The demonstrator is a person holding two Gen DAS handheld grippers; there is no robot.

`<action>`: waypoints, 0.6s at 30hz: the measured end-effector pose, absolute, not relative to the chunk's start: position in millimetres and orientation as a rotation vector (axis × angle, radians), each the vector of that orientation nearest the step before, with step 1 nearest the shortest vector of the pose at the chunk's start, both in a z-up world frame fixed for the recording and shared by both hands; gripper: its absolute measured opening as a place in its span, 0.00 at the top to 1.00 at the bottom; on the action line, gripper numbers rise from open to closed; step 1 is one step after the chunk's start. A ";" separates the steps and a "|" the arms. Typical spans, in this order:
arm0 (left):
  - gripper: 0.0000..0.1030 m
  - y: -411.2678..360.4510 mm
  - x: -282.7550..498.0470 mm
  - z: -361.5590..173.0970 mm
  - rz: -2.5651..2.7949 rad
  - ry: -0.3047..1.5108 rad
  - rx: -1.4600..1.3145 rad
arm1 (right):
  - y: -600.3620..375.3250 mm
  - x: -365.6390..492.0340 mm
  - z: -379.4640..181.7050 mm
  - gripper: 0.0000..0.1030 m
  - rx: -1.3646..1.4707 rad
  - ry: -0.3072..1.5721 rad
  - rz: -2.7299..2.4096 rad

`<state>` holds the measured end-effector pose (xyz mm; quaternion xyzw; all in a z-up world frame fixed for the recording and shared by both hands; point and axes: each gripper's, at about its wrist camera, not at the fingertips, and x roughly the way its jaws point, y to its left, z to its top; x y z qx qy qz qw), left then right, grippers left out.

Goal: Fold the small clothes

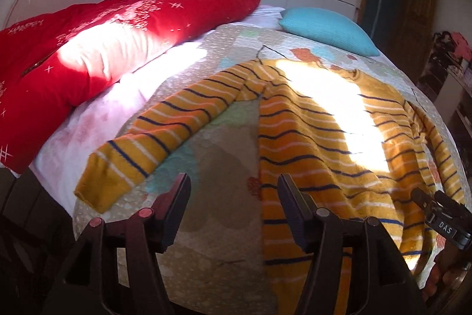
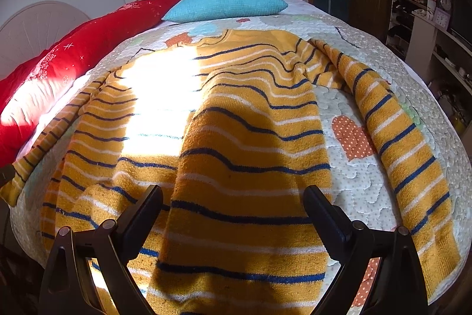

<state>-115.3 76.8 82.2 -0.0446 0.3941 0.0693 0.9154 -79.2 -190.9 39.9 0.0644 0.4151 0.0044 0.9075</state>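
Your left hand-held gripper (image 1: 233, 191) hangs with its jaws apart and empty over the bed quilt (image 1: 212, 143), and your right hand-held gripper (image 2: 233, 202) stands wide open above the hem of the yellow striped sweater (image 2: 247, 138). The sweater lies spread flat, one sleeve (image 1: 147, 138) trailing toward eight o'clock. Beyond, a turquoise cushion (image 2: 227, 5) sits at twelve o'clock and red pillows (image 1: 103, 55) at ten.

Mustard sweater (image 2: 250, 138) with navy-and-white stripes; red pillow (image 1: 103, 55); turquoise cushion (image 2: 227, 5).
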 end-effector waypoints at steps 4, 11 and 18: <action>0.37 42.1 -114.1 77.4 0.061 0.835 -0.048 | -199.0 -81.4 39.1 0.05 0.148 0.856 -0.007; 0.34 20.6 -117.2 73.5 -0.001 0.868 -0.035 | -204.7 -84.0 37.1 0.05 0.166 0.859 -0.015; 0.32 8.6 -118.8 71.6 -0.030 0.888 -0.019 | -201.7 -83.3 37.1 0.05 0.158 0.862 -0.015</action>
